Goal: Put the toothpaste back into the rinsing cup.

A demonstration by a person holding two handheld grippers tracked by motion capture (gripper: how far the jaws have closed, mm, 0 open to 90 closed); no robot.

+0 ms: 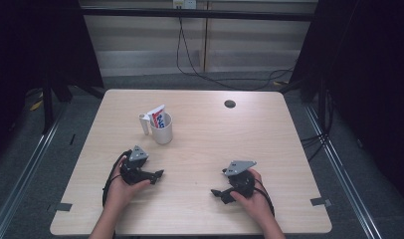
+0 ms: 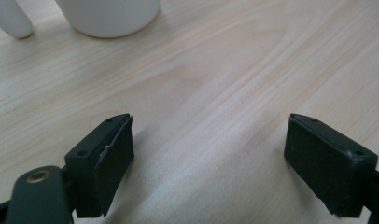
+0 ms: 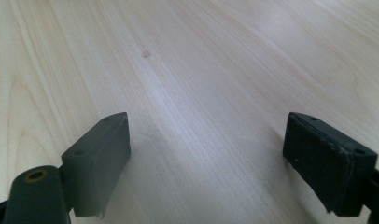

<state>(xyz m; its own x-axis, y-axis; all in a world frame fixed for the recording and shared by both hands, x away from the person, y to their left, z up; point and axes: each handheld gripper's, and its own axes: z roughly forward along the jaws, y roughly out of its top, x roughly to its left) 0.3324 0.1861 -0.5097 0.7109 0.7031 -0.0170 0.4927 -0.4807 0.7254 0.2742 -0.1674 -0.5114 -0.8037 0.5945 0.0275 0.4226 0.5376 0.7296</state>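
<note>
A white mug [image 1: 161, 129] stands on the light wooden table [image 1: 230, 144], left of centre, with a red, white and blue tube [image 1: 156, 115] leaning out of it. Its base [image 2: 108, 16] and handle [image 2: 11, 18] appear at the top of the left gripper view. My left gripper [image 1: 159, 174] rests on the table in front of the mug, jaws wide apart over bare wood [image 2: 208, 144]. My right gripper [image 1: 216, 192] lies at the front right, also open, with nothing between its jaws [image 3: 206, 144].
A dark round cable hole [image 1: 230, 103] sits near the table's far edge. Black cables [image 1: 190, 59] trail over the floor behind the table. Metal rails [image 1: 26, 164] run along both sides. A small dark speck [image 3: 146, 54] marks the wood ahead of the right gripper.
</note>
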